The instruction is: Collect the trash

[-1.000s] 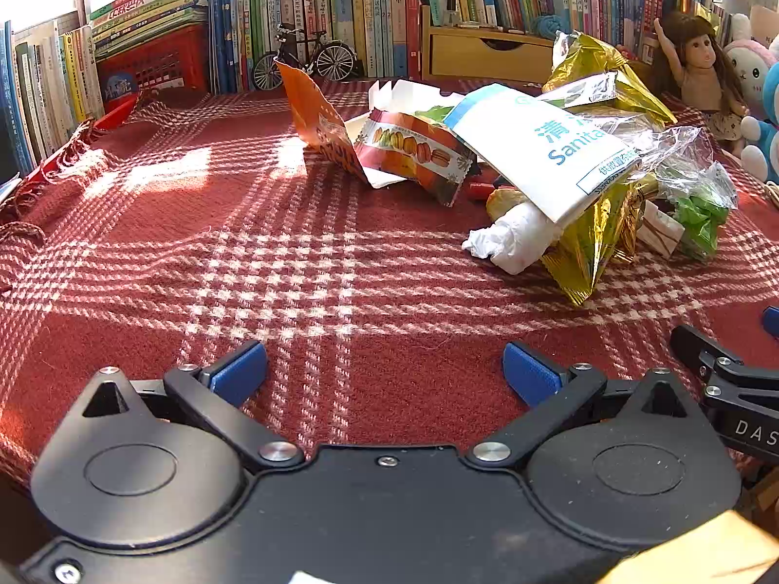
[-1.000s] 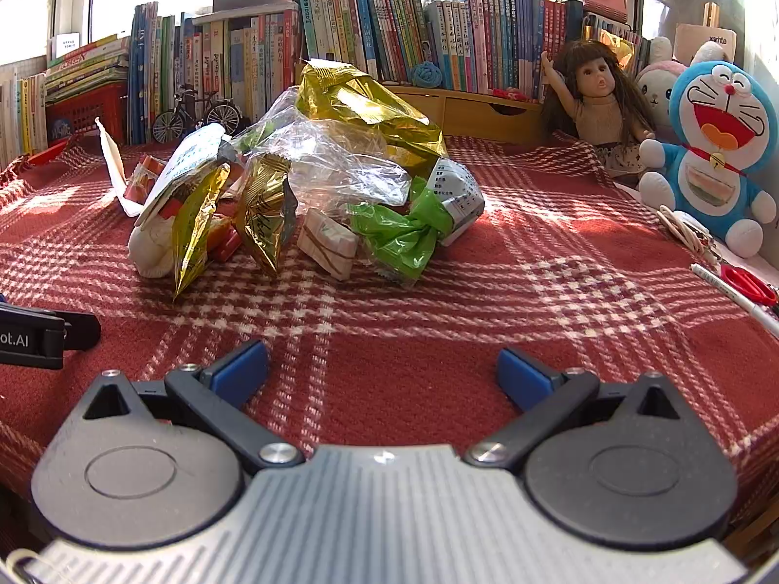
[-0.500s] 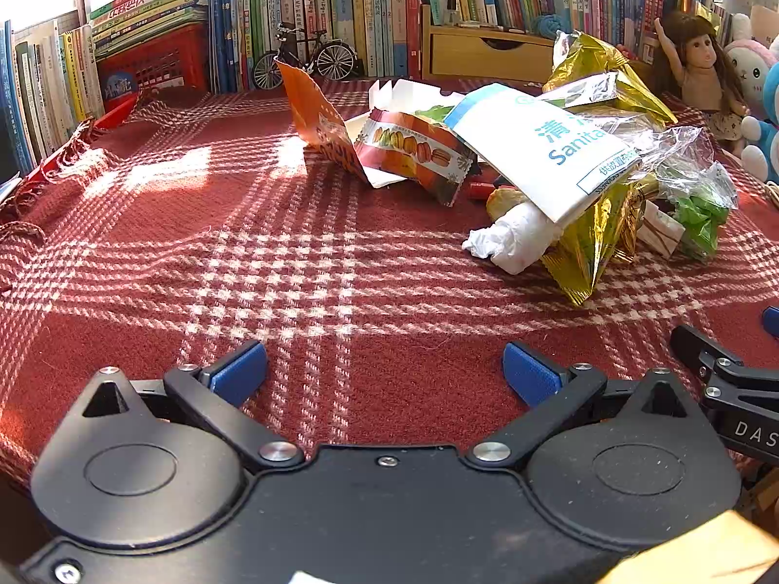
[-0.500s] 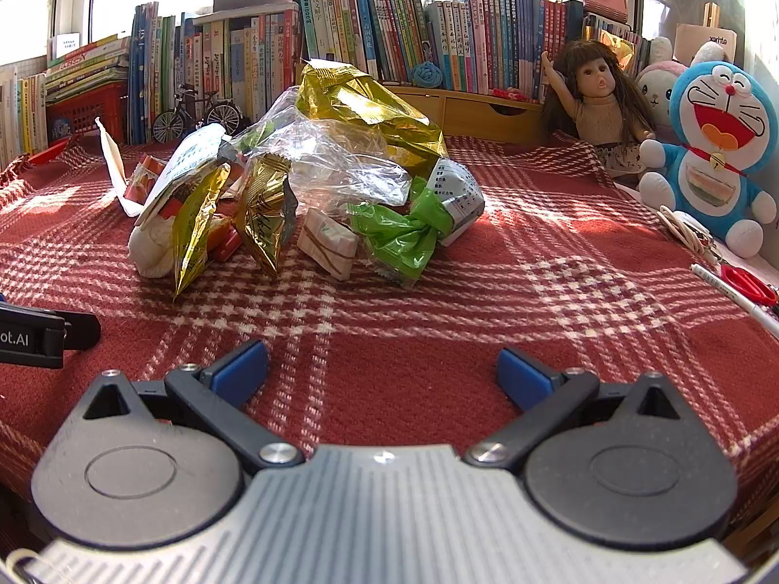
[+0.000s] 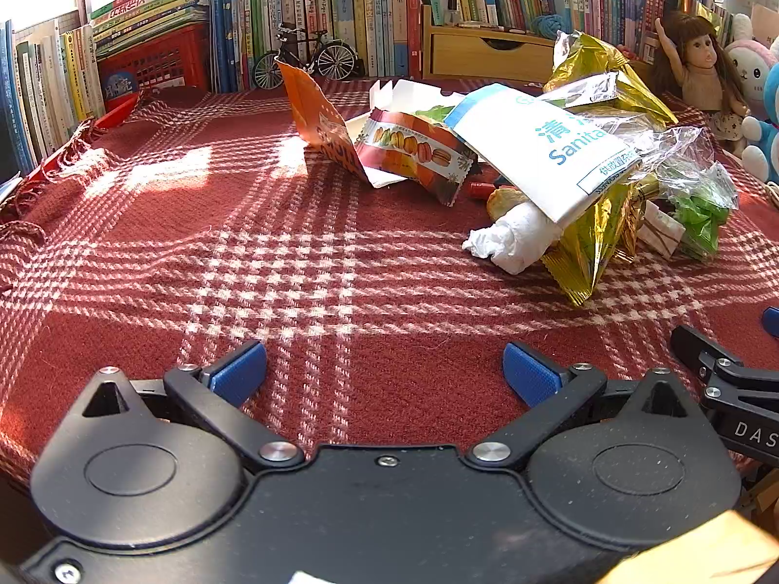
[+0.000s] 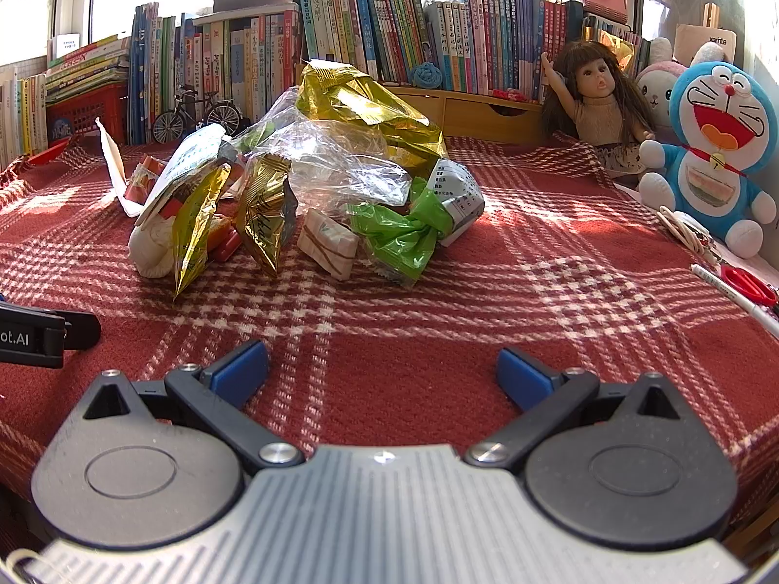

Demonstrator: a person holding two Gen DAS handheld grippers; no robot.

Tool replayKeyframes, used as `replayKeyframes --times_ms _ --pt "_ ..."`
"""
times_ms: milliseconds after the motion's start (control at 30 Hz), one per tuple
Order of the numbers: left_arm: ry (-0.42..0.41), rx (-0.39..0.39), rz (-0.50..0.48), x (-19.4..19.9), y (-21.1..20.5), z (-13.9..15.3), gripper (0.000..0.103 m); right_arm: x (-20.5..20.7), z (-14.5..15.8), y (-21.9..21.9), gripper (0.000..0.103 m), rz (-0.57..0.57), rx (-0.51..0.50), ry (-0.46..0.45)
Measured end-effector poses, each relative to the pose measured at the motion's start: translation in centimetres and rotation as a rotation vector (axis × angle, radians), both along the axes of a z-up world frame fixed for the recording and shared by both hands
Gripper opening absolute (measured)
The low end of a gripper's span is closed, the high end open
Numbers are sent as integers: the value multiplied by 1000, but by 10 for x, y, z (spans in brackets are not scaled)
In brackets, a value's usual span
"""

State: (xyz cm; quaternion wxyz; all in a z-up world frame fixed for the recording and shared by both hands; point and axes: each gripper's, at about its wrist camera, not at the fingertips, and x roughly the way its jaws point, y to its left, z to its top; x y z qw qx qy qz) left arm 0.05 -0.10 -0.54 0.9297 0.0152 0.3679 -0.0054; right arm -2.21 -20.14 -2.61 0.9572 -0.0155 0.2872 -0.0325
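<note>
Near the cameras, left gripper (image 5: 384,367): its blue-padded fingers (image 5: 238,374) are spread wide with nothing between them; they hover low over the red and white checked woven cloth (image 5: 243,243), and I cannot tell if they touch it.
Near the cameras, right gripper (image 6: 382,367): the same posture, blue pads (image 6: 523,374) far apart and empty, just beside the left one.
Middle ground, trash: one loose heap lies on the cloth ahead of both grippers, apart from them. At its near edge are a crumpled white tissue roll (image 5: 511,238), a long gold foil wrapper (image 5: 589,248), a small beige wrapped packet (image 6: 326,243) and a crushed green plastic wrapper (image 6: 404,238).
Further in the heap: a white and blue flat pouch (image 5: 535,146), a macaron-printed snack wrapper (image 5: 414,151), an orange torn packet (image 5: 316,117), clear cellophane (image 6: 336,165), and a big gold foil bag (image 6: 370,112) on top.
Progress: in my judgement nothing is collected yet; every piece remains, and no bin is visible.
Far side: a row of upright books (image 6: 389,34), a brown-haired doll (image 6: 599,102), a blue cat plush toy (image 6: 715,146).
</note>
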Motion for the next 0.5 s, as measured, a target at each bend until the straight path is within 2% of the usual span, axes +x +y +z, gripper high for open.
replayKeyframes --times_ms 500 --pt "1 0 0 0 0 0 103 0 0 0 103 0 0 0"
